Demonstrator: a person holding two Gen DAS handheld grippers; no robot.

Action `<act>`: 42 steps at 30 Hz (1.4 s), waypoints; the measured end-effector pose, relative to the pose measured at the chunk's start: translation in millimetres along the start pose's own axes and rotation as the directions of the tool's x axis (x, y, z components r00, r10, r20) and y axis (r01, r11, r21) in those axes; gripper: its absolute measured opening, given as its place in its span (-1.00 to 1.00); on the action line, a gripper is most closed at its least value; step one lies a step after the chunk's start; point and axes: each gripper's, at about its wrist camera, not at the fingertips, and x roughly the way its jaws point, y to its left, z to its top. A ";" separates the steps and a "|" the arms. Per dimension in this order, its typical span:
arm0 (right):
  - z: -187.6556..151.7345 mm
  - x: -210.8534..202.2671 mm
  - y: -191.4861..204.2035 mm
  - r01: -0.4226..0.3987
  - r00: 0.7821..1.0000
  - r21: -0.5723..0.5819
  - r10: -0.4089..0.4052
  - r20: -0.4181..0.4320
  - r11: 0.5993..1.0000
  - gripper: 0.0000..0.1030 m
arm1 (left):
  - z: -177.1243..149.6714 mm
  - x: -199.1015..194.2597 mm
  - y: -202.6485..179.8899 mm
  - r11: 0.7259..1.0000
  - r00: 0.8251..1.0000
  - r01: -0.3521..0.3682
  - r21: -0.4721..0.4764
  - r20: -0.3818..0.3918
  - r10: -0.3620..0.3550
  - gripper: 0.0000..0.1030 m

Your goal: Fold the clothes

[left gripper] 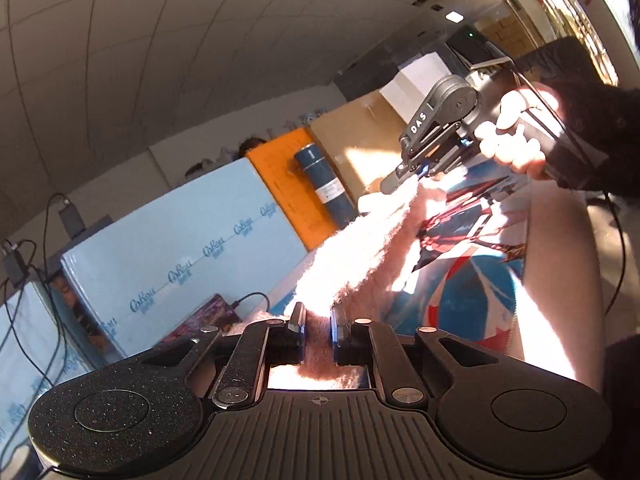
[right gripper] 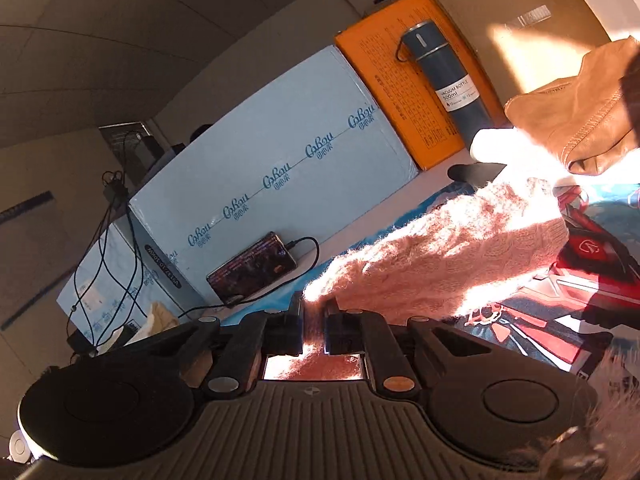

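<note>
Pink fuzzy knitted sweater (right gripper: 452,248) hangs stretched between both grippers, lifted above the colourful printed mat (right gripper: 592,280) on the surface. The left gripper (left gripper: 318,330) and right gripper (right gripper: 314,328) each have jaws clenched on its fabric. Likely the lift-and-spread step; next, lay it flat without letting either edge slip.

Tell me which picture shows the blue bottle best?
The right wrist view: the bottle looks big and sharp there, its label readable, leaning on the orange box. In the left wrist view it is smaller, its label too blurry to read.
</note>
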 end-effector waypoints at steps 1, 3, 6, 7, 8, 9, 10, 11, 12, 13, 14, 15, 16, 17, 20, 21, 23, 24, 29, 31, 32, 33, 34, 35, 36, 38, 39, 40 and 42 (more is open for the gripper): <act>-2.4 -13.3 -1.5 0.005 1.000 0.012 -0.005 0.003 1.000 -0.84 | -1.0 -4.1 2.7 0.998 0.999 0.034 -0.044 -0.004 -0.034 -0.80; -9.4 -35.4 -9.4 0.028 1.000 0.031 -0.028 0.005 0.999 -0.84 | -6.4 -10.5 5.9 0.988 0.995 0.089 -0.127 -0.024 -0.093 -0.80; -21.4 -61.1 -14.1 0.073 0.997 -0.017 -0.073 -0.009 0.997 -0.84 | -15.8 -14.4 6.3 0.971 0.987 0.124 -0.205 -0.075 -0.142 -0.80; -25.9 -67.0 -14.7 0.085 0.996 -0.047 -0.086 -0.027 0.995 -0.84 | -18.8 -14.9 6.1 0.967 0.983 0.130 -0.220 -0.095 -0.154 -0.80; -29.3 -71.5 -16.7 0.096 0.994 -0.063 -0.099 -0.041 0.993 -0.83 | -22.3 -15.1 5.9 0.962 0.979 0.135 -0.236 -0.117 -0.166 -0.80; -30.9 -75.6 -20.7 0.120 0.991 -0.059 -0.123 -0.048 0.991 -0.82 | -25.5 -15.5 6.0 0.957 0.974 0.142 -0.252 -0.138 -0.181 -0.80; -32.5 -79.7 -24.6 0.143 0.988 -0.054 -0.146 -0.056 0.988 -0.68 | -28.0 -16.6 7.2 0.949 0.967 0.157 -0.274 -0.153 -0.204 -0.80; -33.7 -83.9 -28.7 0.166 0.984 -0.048 -0.169 -0.058 0.985 -0.35 | -30.2 -18.1 8.6 0.939 0.959 0.172 -0.297 -0.165 -0.228 -0.79; -33.0 -88.6 -33.7 0.188 0.981 -0.033 -0.189 -0.038 0.982 -0.18 | -31.1 -20.7 11.7 0.925 0.954 0.191 -0.328 -0.160 -0.254 -0.77; -31.8 -93.2 -39.2 0.208 0.978 -0.016 -0.208 -0.017 0.978 0.02 | -31.4 -24.0 16.3 0.909 0.953 0.205 -0.362 -0.140 -0.270 -0.75; -29.0 -97.1 -46.8 0.225 0.974 0.011 -0.225 0.012 0.974 0.09 | -31.7 -27.7 21.4 0.890 0.951 0.218 -0.399 -0.116 -0.285 -0.73; -25.7 -98.6 -53.6 0.247 0.968 0.036 -0.248 0.032 0.968 0.14 | -32.1 -33.1 29.1 0.865 0.954 0.230 -0.446 -0.073 -0.291 -0.72; -22.5 -99.5 -60.2 0.270 0.961 0.061 -0.273 0.050 0.961 0.25 | -31.8 -37.8 37.3 0.846 0.962 0.224 -0.484 -0.032 -0.272 -0.72; -19.4 -98.1 -66.2 0.303 0.949 0.082 -0.308 0.061 0.950 0.28 | -31.4 -42.4 45.9 0.826 0.969 0.216 -0.521 0.008 -0.248 -0.72; -11.0 -90.7 -82.9 0.375 0.918 0.128 -0.387 0.085 0.918 0.28 | -30.1 -57.0 71.1 0.787 0.989 0.146 -0.600 0.093 -0.113 -0.61; -8.6 -88.1 -87.6 0.385 0.913 0.141 -0.399 0.089 0.912 0.28 | -29.2 -61.0 80.1 0.776 0.994 0.099 -0.622 0.100 -0.046 -0.54; -4.1 -81.5 -94.9 0.403 0.904 0.158 -0.419 0.085 0.901 0.28 | -32.0 -57.7 97.9 0.744 0.998 -0.035 -0.668 0.020 0.066 -0.36; -1.9 -77.4 -97.8 0.413 0.900 0.163 -0.429 0.078 0.896 0.28 | -34.1 -53.3 106.7 0.721 0.993 -0.107 -0.684 -0.038 0.112 -0.20; 8.0 -53.2 -97.4 0.448 0.892 0.070 -0.451 0.037 0.891 0.28 | -57.5 -23.4 146.8 0.582 0.910 -0.408 -0.703 -0.367 0.194 0.09; 8.4 -43.8 -92.7 0.464 0.885 0.009 -0.465 0.024 0.886 0.14 | -69.1 -16.6 154.8 0.543 0.878 -0.467 -0.698 -0.440 0.189 0.09; 5.2 -40.8 -89.8 0.471 0.882 -0.022 -0.470 0.025 0.882 -0.21 | -72.6 -14.6 155.8 0.533 0.871 -0.479 -0.698 -0.454 0.187 0.10; 2.1 -37.8 -86.9 0.476 0.879 -0.053 -0.476 0.026 0.878 -0.40 | -75.0 -13.8 155.8 0.528 0.869 -0.483 -0.699 -0.458 0.188 0.12; -1.0 -34.8 -84.0 0.482 0.876 -0.084 -0.481 0.027 0.872 -0.64 | -77.8 -15.1 155.1 0.526 0.869 -0.484 -0.700 -0.458 0.190 0.13; -4.0 -32.4 -81.5 0.484 0.875 -0.112 -0.484 0.029 0.868 -0.80 | -78.6 -15.2 154.2 0.526 0.867 -0.486 -0.698 -0.460 0.192 0.19; -6.1 -33.3 -80.8 0.476 0.879 -0.117 -0.476 0.032 0.871 -0.82 | -78.9 -14.5 153.0 0.528 0.863 -0.493 -0.692 -0.466 0.194 0.25; -6.3 -40.0 -83.7 0.498 0.867 -0.079 -0.495 0.054 0.863 -0.82 | -79.4 -14.0 152.0 0.529 0.855 -0.505 -0.682 -0.480 0.197 0.26; -5.3 -44.4 -86.2 0.516 0.856 -0.058 -0.513 0.069 0.854 -0.82 | -79.9 -14.5 152.3 0.527 0.853 -0.508 -0.682 -0.484 0.196 0.27; -3.5 -48.6 -89.6 0.531 0.846 -0.041 -0.527 0.080 0.846 -0.82 | -80.3 -14.6 152.8 0.524 0.851 -0.510 -0.682 -0.488 0.194 0.29; -0.5 -54.3 -94.7 0.545 0.836 -0.021 -0.541 0.089 0.838 -0.78 | -81.8 -11.8 155.5 0.518 0.848 -0.515 -0.683 -0.494 0.192 0.43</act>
